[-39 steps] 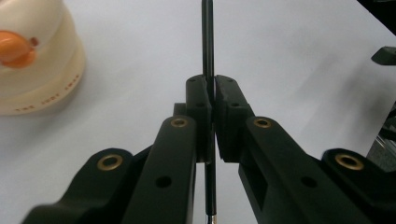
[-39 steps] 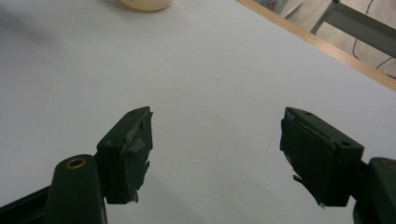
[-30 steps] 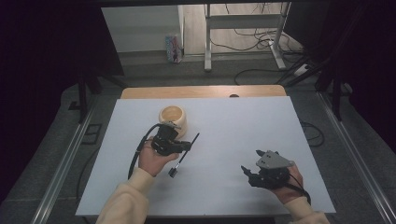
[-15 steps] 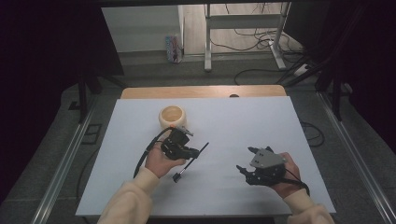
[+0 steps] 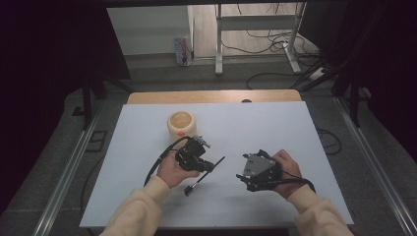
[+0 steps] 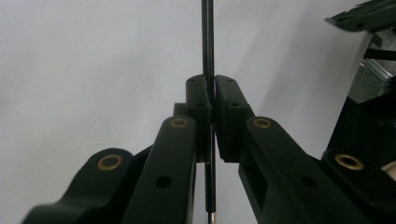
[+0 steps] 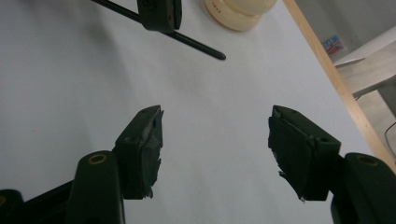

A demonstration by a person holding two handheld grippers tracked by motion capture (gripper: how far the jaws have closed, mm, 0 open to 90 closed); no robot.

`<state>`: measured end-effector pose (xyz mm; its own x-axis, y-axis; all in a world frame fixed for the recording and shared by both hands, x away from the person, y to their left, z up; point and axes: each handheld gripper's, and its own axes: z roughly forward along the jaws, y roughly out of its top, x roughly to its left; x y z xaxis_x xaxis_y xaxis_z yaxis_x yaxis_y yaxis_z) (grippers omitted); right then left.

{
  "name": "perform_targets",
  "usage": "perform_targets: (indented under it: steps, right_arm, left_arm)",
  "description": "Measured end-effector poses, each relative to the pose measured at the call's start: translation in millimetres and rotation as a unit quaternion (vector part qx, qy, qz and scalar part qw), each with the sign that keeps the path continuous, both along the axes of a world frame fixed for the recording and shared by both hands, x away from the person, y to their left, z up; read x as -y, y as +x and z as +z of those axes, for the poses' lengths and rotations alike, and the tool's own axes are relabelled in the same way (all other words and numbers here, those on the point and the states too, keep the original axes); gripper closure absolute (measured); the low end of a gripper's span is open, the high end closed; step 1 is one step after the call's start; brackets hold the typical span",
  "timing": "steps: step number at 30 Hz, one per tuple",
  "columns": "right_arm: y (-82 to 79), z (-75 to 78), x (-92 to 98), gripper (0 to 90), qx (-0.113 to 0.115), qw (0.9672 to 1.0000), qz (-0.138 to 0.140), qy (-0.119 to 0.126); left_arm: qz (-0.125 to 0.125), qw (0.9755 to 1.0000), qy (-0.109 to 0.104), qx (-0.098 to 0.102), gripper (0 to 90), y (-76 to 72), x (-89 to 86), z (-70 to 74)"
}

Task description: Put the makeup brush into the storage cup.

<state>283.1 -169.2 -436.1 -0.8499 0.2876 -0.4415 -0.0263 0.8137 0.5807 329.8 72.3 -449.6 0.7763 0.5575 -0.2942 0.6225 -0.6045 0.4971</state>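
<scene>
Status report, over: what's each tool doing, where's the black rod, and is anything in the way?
Left tool shut on black rod. Right tool open, jaws just closing, nothing between. Cream pot beyond, apart. Path clear.

one thin black rod, one cream pot, two tongs, perhaps one carton

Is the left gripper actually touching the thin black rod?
Touching. The left gripper view shows the left gripper shut on the thin black rod, both pads pressed against it.
</scene>
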Motion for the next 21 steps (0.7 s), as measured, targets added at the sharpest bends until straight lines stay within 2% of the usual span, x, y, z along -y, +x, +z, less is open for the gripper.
perform_targets:
  steps: [9,15,21]
  right_arm:
    - [-2.4,-3.6,-16.7,37.4,0.043,0.9988,0.015,-0.019]
    - [-0.5,-6.5,-21.9,40.2,0.05,0.9982,0.021,-0.026]
    - [0.4,-12.8,-31.9,43.4,0.061,0.9963,0.037,-0.047]
  left_arm:
    - [-0.004,0.9997,-0.007,-0.024,85.7,3.5,-1.0,2.3]
    - [-0.008,0.9992,-0.009,-0.038,85.6,6.6,0.9,-0.3]
    - [-0.013,0.9986,-0.015,-0.049,85.7,9.0,3.0,-1.0]
